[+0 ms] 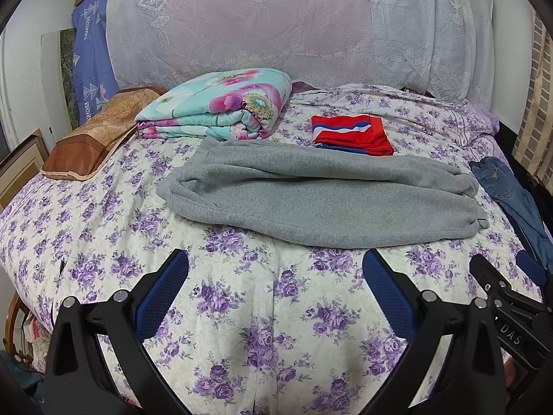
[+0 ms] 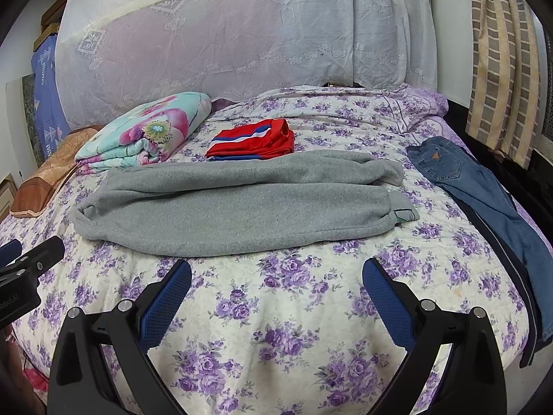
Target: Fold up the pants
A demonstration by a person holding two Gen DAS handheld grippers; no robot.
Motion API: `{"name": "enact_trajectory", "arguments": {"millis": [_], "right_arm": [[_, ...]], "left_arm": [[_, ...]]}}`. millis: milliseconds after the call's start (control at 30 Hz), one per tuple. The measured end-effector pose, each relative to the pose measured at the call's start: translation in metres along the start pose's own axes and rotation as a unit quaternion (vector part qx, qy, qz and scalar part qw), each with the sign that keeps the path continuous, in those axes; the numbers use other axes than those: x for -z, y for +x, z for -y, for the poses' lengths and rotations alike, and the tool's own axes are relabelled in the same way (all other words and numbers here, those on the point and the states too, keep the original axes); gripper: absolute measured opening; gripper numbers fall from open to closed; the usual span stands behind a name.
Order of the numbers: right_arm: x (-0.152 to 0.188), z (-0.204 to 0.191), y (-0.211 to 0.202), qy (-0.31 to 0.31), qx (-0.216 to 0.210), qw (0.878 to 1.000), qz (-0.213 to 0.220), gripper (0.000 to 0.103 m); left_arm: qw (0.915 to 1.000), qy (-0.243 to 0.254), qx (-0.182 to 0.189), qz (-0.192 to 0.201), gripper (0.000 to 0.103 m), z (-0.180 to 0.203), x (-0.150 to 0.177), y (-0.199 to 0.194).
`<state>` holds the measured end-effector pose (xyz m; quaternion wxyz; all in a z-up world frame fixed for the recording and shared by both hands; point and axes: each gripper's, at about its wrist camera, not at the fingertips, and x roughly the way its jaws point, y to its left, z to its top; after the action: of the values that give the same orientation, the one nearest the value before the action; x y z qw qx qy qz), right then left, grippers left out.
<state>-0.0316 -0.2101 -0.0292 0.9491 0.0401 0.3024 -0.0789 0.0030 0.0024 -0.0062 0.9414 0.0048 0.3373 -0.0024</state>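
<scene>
Grey sweatpants [image 1: 321, 197] lie across the bed, folded lengthwise with one leg on the other, waist at the left and cuffs at the right; they also show in the right wrist view [image 2: 235, 207]. My left gripper [image 1: 274, 259] is open and empty, hovering over the bedspread just in front of the pants' near edge. My right gripper [image 2: 276, 268] is open and empty, also just in front of the near edge. The right gripper's body shows at the right of the left wrist view [image 1: 511, 307].
A floral purple bedspread [image 1: 262, 328] covers the bed. Behind the pants lie a folded red-white-blue garment [image 1: 350, 135], a folded floral quilt [image 1: 221, 107] and a brown pillow [image 1: 93, 135]. Blue jeans [image 2: 484, 190] hang over the right edge. A lace-draped headboard [image 1: 276, 24] stands at the back.
</scene>
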Motion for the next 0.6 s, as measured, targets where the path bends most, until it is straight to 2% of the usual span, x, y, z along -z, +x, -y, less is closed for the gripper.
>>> {"name": "enact_trajectory", "arguments": {"millis": [600], "right_arm": [[-0.0012,-0.0017,0.0003,-0.002,0.0,1.0,-0.001,0.1]], "left_arm": [[1.0,0.0,0.001,-0.002,0.098,-0.0004,-0.0003,-0.0001]]}}
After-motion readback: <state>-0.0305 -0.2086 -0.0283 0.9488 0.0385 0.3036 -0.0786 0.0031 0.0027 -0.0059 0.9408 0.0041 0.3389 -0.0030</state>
